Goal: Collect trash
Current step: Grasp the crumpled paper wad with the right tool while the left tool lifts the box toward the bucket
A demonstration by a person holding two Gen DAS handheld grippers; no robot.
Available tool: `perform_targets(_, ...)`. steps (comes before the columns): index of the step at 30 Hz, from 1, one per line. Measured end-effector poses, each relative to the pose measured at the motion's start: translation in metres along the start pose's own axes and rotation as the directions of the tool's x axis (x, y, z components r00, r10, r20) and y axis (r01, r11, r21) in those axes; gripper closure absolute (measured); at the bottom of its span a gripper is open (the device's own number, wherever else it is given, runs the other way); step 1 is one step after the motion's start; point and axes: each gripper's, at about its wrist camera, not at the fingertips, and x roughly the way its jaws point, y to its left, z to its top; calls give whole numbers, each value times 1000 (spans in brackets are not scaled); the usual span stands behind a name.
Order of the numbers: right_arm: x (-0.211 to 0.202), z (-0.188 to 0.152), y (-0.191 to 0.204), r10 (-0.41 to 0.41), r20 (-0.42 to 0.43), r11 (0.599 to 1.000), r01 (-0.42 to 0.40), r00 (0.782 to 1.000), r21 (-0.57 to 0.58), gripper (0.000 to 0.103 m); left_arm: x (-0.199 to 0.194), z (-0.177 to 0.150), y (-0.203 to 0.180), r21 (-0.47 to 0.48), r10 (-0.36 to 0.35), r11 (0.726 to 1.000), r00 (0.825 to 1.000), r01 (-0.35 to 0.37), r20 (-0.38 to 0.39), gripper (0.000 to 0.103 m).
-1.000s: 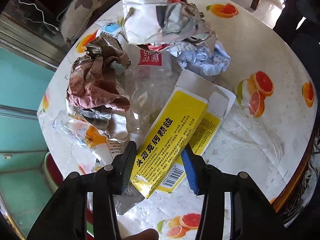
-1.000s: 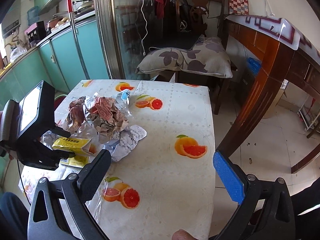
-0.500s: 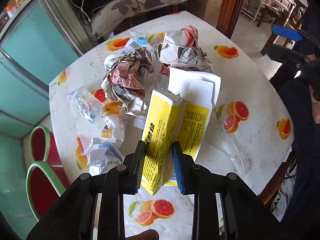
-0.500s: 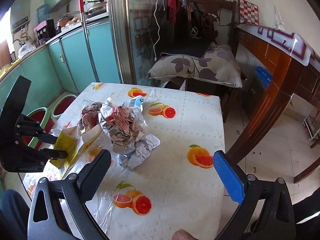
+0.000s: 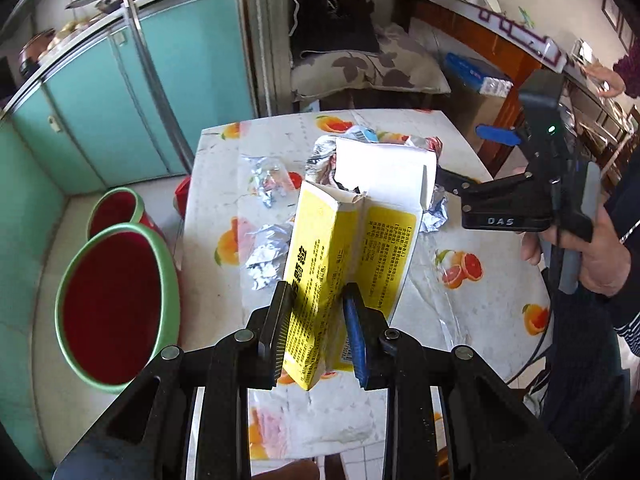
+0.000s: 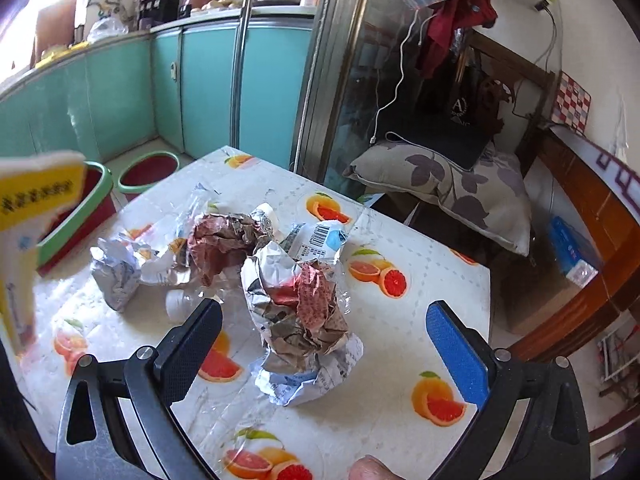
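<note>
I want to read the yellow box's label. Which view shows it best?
The left wrist view: the yellow box stands centred, its printed faces sharp. The right wrist view catches only a blurred corner at the left edge.

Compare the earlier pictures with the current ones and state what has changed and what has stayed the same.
The left tool closed on the yellow carton, which had lain flat on the table, and lifted it clear; the carton now hangs above the table edge, nearer the red-and-green tubs. The right tool, open and empty throughout, swung towards the crumpled paper pile. The pile and the pillow stayed put.
</note>
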Motion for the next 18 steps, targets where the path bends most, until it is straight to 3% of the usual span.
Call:
perform_targets(4, 32, 1, 11, -19, -71, 998, 15, 997, -53, 1, -16, -17, 11, -83, 19, 996, 999, -15, 46, 77)
perform_targets(10, 48, 2, 15, -17, -80, 998, 11, 997, -67, 2, -25, -38, 16, -137, 30, 990, 998, -21, 64, 77)
perform_targets(12, 47, 1, 18, -32, -76, 996, 25, 997, -88, 16, -27, -42, 18, -150, 34, 988, 997, -24, 70, 77)
perform_targets(13, 47, 2, 20, -44, -81, 995, 36, 996, -98, 53, -27, -43, 20, -156, 37, 987, 997, -25, 73, 77)
perform_targets(14, 48, 2, 20, -67, -91, 993, 58, 994, -102, 57, -29, -45, 22, -162, 38, 986, 996, -26, 76, 77)
perform_targets(18, 36, 5, 17, -58, -92, 995, 51, 994, -82, 59, -35, -50, 26, -173, 51, 984, 994, -34, 95, 77)
